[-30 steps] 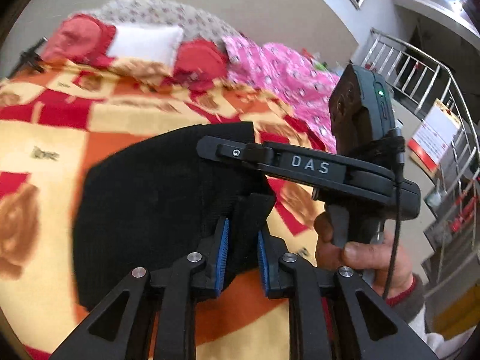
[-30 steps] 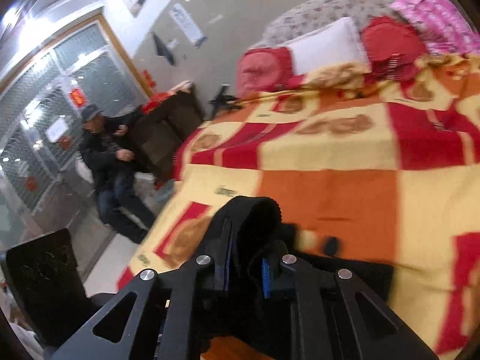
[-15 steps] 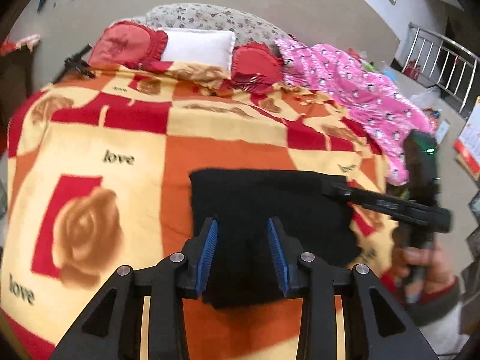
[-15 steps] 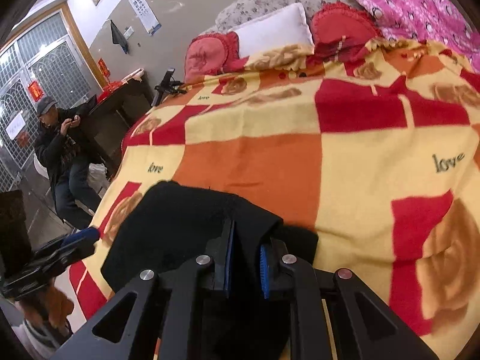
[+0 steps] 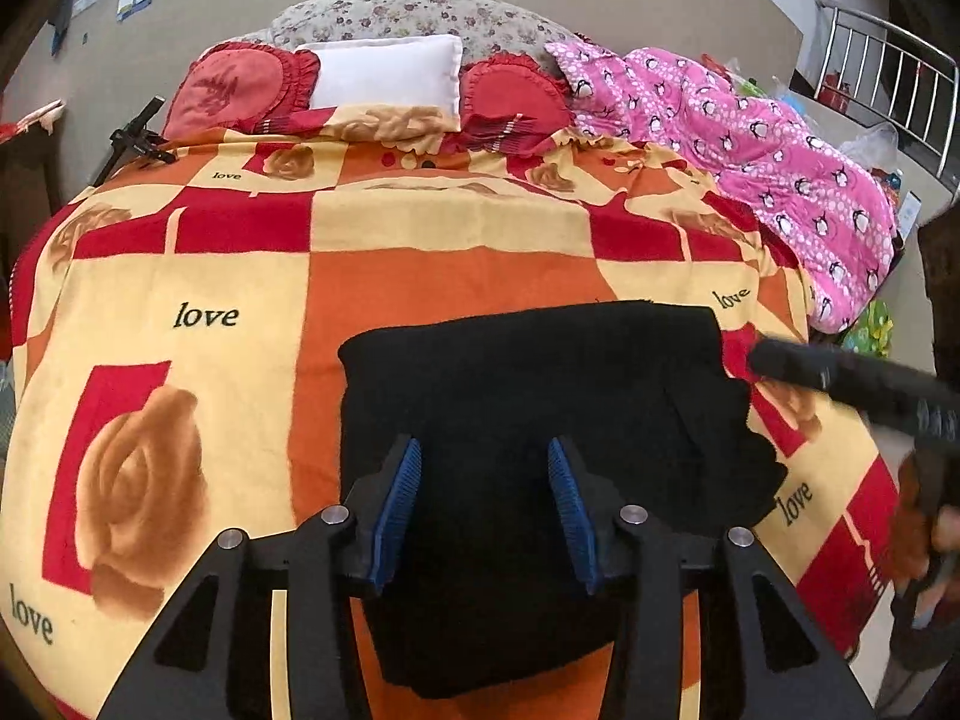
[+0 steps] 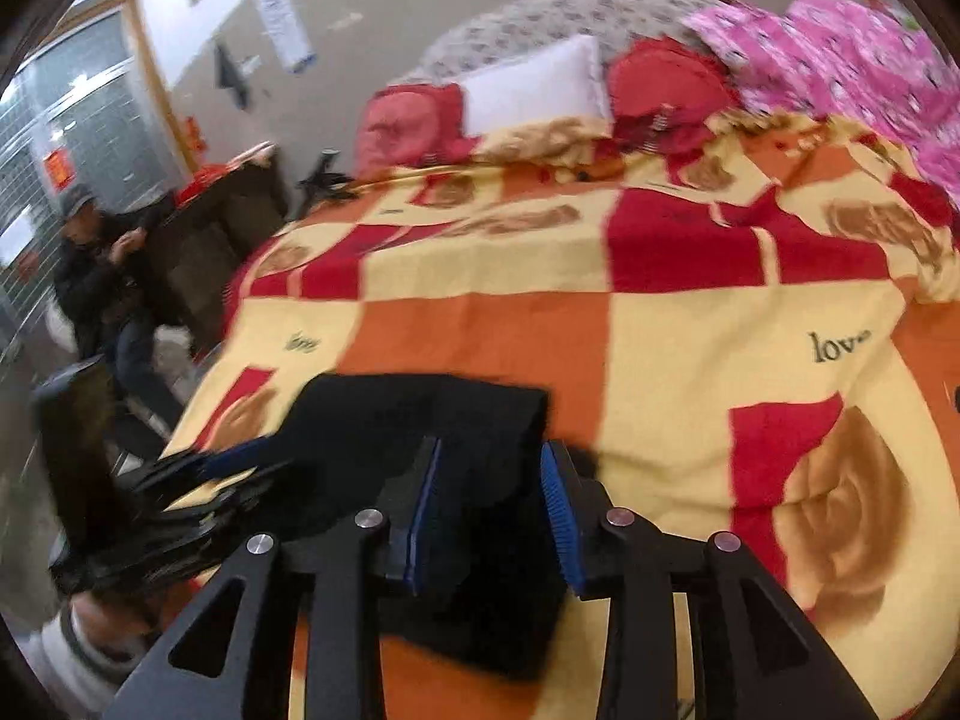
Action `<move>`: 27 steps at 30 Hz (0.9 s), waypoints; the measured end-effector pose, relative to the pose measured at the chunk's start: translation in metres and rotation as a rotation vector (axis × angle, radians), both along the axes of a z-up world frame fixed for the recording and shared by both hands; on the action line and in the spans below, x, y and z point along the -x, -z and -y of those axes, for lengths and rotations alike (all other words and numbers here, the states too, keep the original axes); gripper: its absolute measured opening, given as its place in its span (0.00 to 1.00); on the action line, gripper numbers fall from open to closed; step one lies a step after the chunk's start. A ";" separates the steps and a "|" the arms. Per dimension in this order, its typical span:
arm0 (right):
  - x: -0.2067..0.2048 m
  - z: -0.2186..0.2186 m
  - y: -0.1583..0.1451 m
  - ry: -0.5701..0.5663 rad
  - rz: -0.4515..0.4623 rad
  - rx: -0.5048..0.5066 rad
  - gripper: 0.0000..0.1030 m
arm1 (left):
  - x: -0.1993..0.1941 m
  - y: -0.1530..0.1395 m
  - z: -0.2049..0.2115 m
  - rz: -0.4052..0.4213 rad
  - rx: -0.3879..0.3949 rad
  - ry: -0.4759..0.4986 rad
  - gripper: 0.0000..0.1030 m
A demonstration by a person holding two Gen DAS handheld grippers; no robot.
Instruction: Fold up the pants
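Note:
The black pants (image 5: pixel 540 408) lie folded into a compact block on the patterned blanket (image 5: pixel 420 276) near the bed's front edge. My left gripper (image 5: pixel 483 498) is open and hovers just above the near part of the pants, holding nothing. My right gripper (image 6: pixel 492 498) is open above the pants (image 6: pixel 432 420) in the right wrist view, holding nothing. The right gripper also shows at the right edge of the left wrist view (image 5: pixel 864 384), blurred.
Red cushions (image 5: pixel 240 90) and a white pillow (image 5: pixel 384 72) sit at the head of the bed. A pink quilt (image 5: pixel 768 144) lies along the right side. A seated person (image 6: pixel 102 276) is off the bed's left side. A metal railing (image 5: pixel 882 66) stands at far right.
Both grippers have let go of the pants and opened. They have drawn back toward the bed's front edge, and the pants now lie flat and folded on the blanket.

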State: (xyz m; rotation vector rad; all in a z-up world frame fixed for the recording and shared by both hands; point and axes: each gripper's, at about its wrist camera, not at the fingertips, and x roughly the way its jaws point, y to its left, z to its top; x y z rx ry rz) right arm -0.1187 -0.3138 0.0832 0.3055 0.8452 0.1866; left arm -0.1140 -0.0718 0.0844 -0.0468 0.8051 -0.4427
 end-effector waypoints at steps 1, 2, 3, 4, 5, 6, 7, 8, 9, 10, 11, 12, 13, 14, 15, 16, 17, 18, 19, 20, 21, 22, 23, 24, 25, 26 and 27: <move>0.003 -0.007 0.000 -0.023 -0.002 0.017 0.35 | -0.002 0.000 -0.004 -0.001 0.010 -0.002 0.42; 0.005 -0.016 0.000 -0.048 -0.004 0.043 0.35 | 0.000 -0.001 -0.007 -0.004 0.018 -0.007 0.42; 0.006 -0.025 0.002 -0.071 -0.006 0.068 0.35 | -0.001 0.002 -0.010 -0.006 0.022 -0.011 0.43; 0.006 -0.033 0.007 -0.088 -0.018 0.094 0.33 | 0.002 0.004 -0.011 -0.008 0.023 -0.016 0.44; 0.005 -0.039 0.014 -0.092 -0.044 0.130 0.33 | 0.001 0.009 -0.014 -0.013 0.021 -0.016 0.44; 0.006 -0.043 0.021 -0.091 -0.069 0.166 0.33 | 0.001 0.013 -0.016 -0.016 0.018 -0.012 0.44; 0.009 -0.046 0.030 -0.091 -0.087 0.200 0.33 | 0.006 0.017 -0.017 -0.012 0.020 -0.004 0.44; 0.013 -0.046 0.035 -0.090 -0.085 0.204 0.33 | 0.010 0.019 -0.017 -0.001 0.019 0.002 0.44; 0.019 -0.043 0.037 -0.084 -0.066 0.184 0.33 | 0.012 0.020 -0.018 0.011 0.015 0.009 0.44; 0.023 -0.039 0.038 -0.079 -0.065 0.159 0.34 | 0.012 0.019 -0.018 0.012 0.006 0.017 0.44; 0.023 -0.034 0.037 -0.075 -0.074 0.139 0.36 | 0.011 0.017 -0.020 0.005 0.004 0.020 0.44; 0.024 -0.031 0.035 -0.073 -0.080 0.127 0.36 | 0.009 0.014 -0.023 -0.004 0.011 0.016 0.44; 0.023 -0.028 0.031 -0.070 -0.080 0.110 0.36 | 0.005 0.008 -0.028 -0.007 0.031 0.002 0.44; 0.022 -0.024 0.026 -0.062 -0.070 0.098 0.37 | 0.002 0.004 -0.031 0.000 0.041 -0.009 0.44; 0.021 -0.022 0.021 -0.051 -0.054 0.099 0.37 | -0.003 -0.001 -0.034 0.012 0.041 -0.024 0.44; 0.019 -0.021 0.016 -0.039 -0.037 0.105 0.38 | -0.007 -0.003 -0.034 0.019 0.034 -0.034 0.44; 0.016 -0.020 0.011 -0.031 -0.022 0.100 0.39 | -0.012 -0.005 -0.034 0.024 0.022 -0.051 0.44; 0.011 -0.021 0.008 -0.028 -0.012 0.089 0.40 | -0.017 -0.004 -0.033 0.023 0.018 -0.060 0.44; 0.006 -0.022 0.005 -0.032 0.000 0.076 0.40 | -0.023 -0.003 -0.030 0.018 0.015 -0.062 0.44; -0.001 -0.025 0.004 -0.042 0.011 0.065 0.39 | -0.027 0.000 -0.027 0.011 0.009 -0.062 0.44; -0.007 -0.028 0.003 -0.050 0.014 0.059 0.39 | -0.031 0.002 -0.023 -0.002 -0.003 -0.066 0.44; -0.015 -0.031 0.005 -0.060 0.011 0.055 0.39 | -0.037 0.006 -0.018 -0.015 -0.013 -0.067 0.44; -0.022 -0.033 0.007 -0.065 0.008 0.056 0.39 | -0.040 0.008 -0.014 -0.021 -0.014 -0.064 0.44; -0.029 -0.035 0.010 -0.070 0.003 0.060 0.39 | -0.044 0.009 -0.011 -0.024 -0.017 -0.065 0.46; -0.037 -0.036 0.015 -0.068 -0.011 0.067 0.38 | -0.048 0.012 -0.007 -0.020 -0.030 -0.073 0.48; -0.044 -0.033 0.023 -0.056 -0.038 0.069 0.38 | -0.051 0.012 -0.004 -0.018 -0.039 -0.076 0.52; -0.049 -0.030 0.030 -0.047 -0.062 0.068 0.38 | -0.055 0.014 -0.001 -0.020 -0.045 -0.076 0.56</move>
